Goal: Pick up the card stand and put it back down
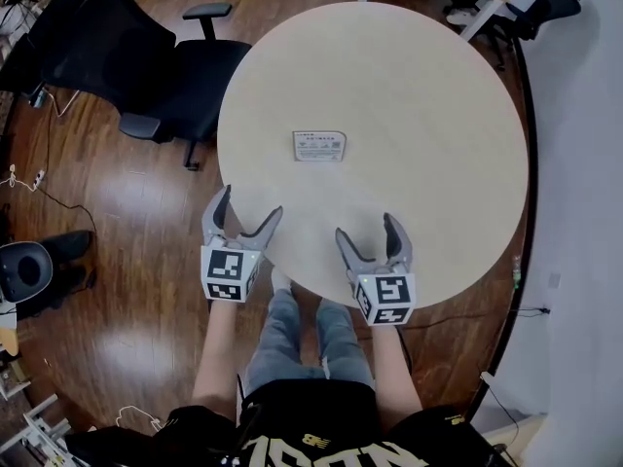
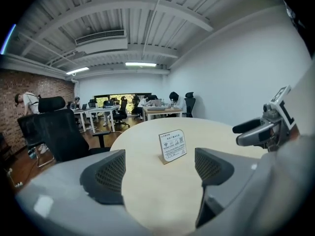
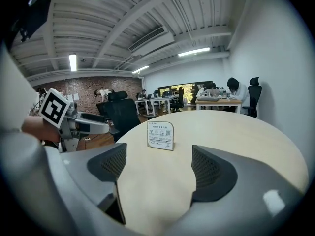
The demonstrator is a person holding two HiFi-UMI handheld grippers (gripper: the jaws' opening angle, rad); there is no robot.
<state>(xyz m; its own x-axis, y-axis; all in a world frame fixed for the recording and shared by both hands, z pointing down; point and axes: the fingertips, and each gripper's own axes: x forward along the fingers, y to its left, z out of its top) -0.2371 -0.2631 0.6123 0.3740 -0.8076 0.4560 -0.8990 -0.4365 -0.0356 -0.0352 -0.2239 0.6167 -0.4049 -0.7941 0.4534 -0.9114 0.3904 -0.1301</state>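
Step in hand reads as the approach, with nothing grasped yet. To do it well, I'd pick one gripper and run it from the near rim at 6 o'clock toward 12. Keep the jaws wide and square them across the card's width so one pad lands on each side. Close low near the base so the thin panel doesn't tip or skid on the smooth top, then lift straight and set it back flat. The left gripper [image 1: 251,202] is over the rim of the round table [image 1: 428,105] at about 7 o'clock, jaws wide apart, nothing between the pads, touching nothing. The right gripper [image 1: 366,227] is at about 6 o'clock, likewise wide and empty. The card stand [image 1: 319,145] stands on the tabletop just to the 9 o'clock side of centre, printed face toward the person. It is well apart from both grippers, at roughly 1 o'clock from the left and 11 o'clock from the right. A black office chair [image 1: 195,76] sits off the table at 10 o'clock.
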